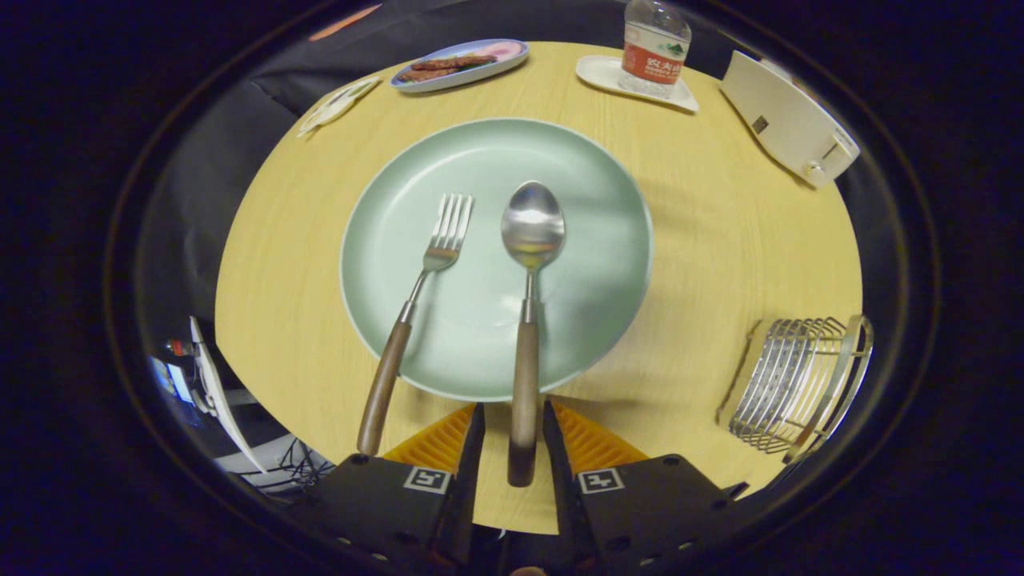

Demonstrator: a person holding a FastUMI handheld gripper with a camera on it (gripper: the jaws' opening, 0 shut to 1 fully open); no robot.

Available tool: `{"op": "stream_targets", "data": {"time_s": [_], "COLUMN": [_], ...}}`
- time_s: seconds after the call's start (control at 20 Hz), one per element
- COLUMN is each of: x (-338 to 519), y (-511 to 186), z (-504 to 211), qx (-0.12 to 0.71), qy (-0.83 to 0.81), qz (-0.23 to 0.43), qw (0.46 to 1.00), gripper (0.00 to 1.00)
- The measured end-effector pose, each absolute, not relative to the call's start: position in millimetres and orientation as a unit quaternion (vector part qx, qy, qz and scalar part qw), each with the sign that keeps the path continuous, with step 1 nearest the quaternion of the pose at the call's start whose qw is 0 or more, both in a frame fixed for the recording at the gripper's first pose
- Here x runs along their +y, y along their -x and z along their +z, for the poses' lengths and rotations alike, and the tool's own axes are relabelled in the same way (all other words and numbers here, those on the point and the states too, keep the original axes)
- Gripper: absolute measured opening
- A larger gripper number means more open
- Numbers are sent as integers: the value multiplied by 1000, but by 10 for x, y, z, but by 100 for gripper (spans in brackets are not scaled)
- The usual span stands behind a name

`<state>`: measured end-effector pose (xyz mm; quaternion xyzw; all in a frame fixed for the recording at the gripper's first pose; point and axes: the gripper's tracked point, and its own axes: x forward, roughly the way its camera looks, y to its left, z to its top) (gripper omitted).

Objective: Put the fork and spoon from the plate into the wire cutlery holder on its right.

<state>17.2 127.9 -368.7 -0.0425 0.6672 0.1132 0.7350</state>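
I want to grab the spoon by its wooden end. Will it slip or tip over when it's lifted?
The spoon looks stiff, metal with a wooden handle, so it likely won't bend. Its handle end lies between the open fingers, not yet squeezed. Held there, the shiny bowl resting on the green plate would probably droop, being far from the grip. The smooth, rounded handle might twist a little.

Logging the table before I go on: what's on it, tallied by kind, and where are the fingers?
Cutlery: 2, fork and spoon
Dishes: 4, green plate, food plate, white tray, small white dish
Wire holder: 1
Bottle: 1
White appliance: 1
Total: 9
Gripper: open, fingers astride the spoon's handle.
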Motion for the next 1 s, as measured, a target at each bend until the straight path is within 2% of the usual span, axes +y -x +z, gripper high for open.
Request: {"op": "stream_targets", "data": {"time_s": [0.1, 0.25, 0.65, 0.8, 1.0], "x": [1215, 1255, 838, 302, -335], "y": [-173, -180, -103, -33, 178], "z": [-3695, -3495, -2405, -2032, -1875], "qx": [667, 659, 611, 597, 610], "qy": [41, 12, -50, -65, -93], "qz": [107, 119, 140, 105, 49], "qw": [736, 743, 778, 792, 785], "gripper": [13, 1, 1, 0, 1]}}
